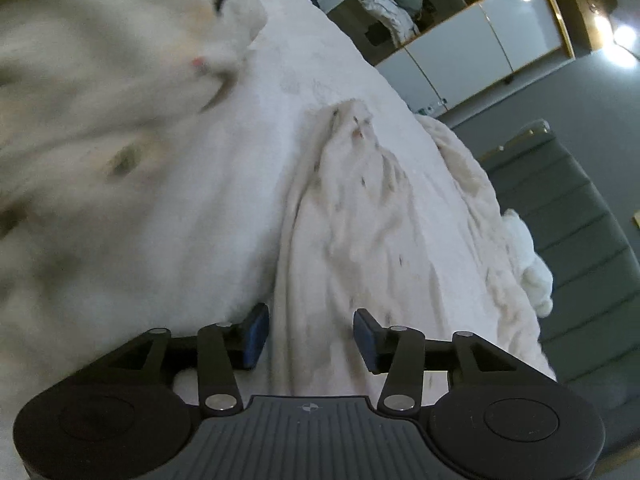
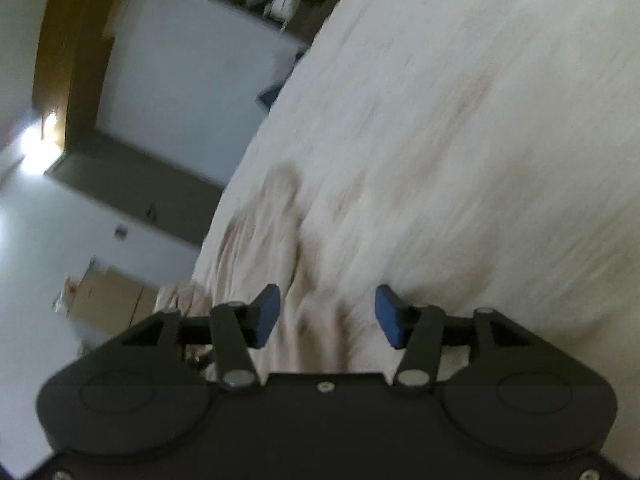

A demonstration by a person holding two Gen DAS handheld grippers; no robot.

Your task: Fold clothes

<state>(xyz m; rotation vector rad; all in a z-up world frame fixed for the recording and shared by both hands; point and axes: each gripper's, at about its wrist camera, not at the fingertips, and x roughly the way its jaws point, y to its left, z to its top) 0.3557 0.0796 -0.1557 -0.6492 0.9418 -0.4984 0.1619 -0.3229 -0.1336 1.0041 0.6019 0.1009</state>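
a cream patterned garment (image 1: 360,216) lies rumpled near the edge of a white bed (image 1: 248,128), spread low where both tools can reach it. the left gripper (image 1: 311,338) and right gripper (image 2: 327,316) hover over it, fingers part open, gripping nothing.

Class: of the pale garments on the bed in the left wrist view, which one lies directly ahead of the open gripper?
The wrinkled speckled garment, running up from between the left gripper; the dark-trimmed garment is off to the side.
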